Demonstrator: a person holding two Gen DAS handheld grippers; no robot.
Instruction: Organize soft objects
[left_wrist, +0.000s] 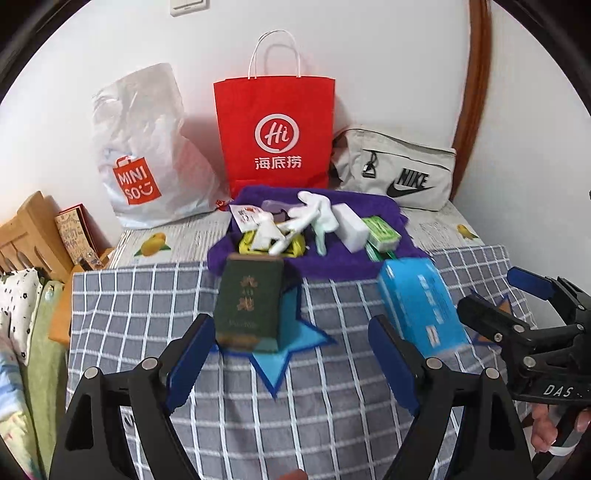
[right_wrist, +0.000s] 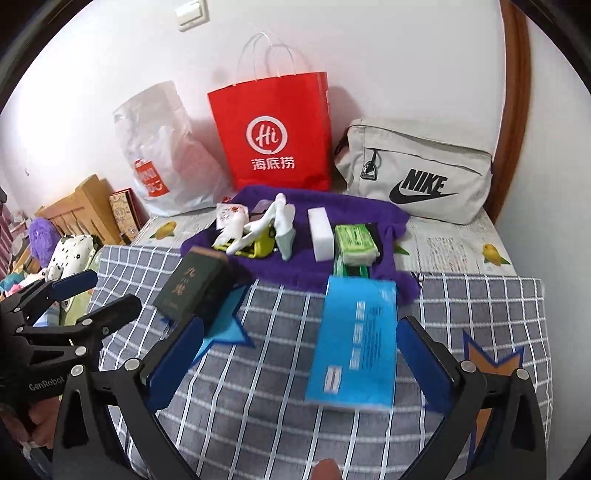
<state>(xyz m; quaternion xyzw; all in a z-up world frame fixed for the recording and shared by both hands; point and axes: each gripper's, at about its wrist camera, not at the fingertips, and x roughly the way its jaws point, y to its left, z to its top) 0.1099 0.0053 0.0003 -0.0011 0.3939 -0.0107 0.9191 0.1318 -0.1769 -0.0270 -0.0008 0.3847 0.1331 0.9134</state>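
A dark green box (left_wrist: 251, 299) stands on a blue star mat (left_wrist: 284, 354) on the checked cloth; it also shows in the right wrist view (right_wrist: 192, 291). A light blue packet (left_wrist: 421, 306) lies to its right, seen closer in the right wrist view (right_wrist: 356, 339). My left gripper (left_wrist: 291, 354) is open, just short of the green box. My right gripper (right_wrist: 299, 358) is open, with the blue packet between its fingers, not clamped. Behind, a purple towel (right_wrist: 321, 266) holds white gloves (right_wrist: 266, 221), a white block (right_wrist: 321, 232) and a green pack (right_wrist: 354, 240).
Against the wall stand a white Miniso bag (left_wrist: 144, 155), a red paper bag (left_wrist: 275, 133) and a grey Nike pouch (left_wrist: 399, 170). An orange star mat (right_wrist: 491, 362) lies right of the packet. A wooden headboard (left_wrist: 29, 232) and bedding are at the left.
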